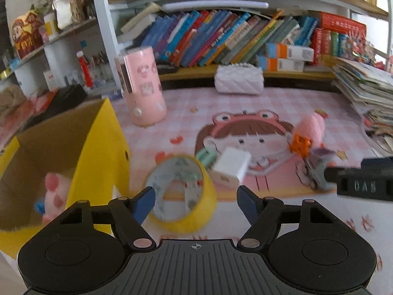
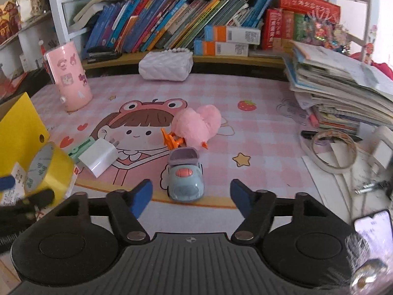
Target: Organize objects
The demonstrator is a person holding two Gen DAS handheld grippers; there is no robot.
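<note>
Right now both tongs stand spread and hold nothing. The left tongs [image 1: 196, 200] straddle a yellow tape roll [image 1: 181, 194] low in the left wrist view, beside the open yellow cardboard box [image 1: 103, 152] at left, where a pink plush [image 1: 52, 191] already lies. The right tongs [image 2: 191, 195] frame a pale blue toy car [image 2: 185, 179] at lower centre of the right wrist view.

Likely troubles: the roll lies tilted against a white charger plug [image 1: 231, 167] and could roll or slip sideways under a closing pinch; the car could scoot forward on its wheels.

Further up the counter [image 2: 258, 103], a pink fluffy toy [image 2: 196, 125] and an orange clip [image 2: 173, 139] crowd the space behind the car. A pink cylinder [image 2: 70, 76] stands upper left, and stacked papers [image 2: 343, 86] fill the right.
</note>
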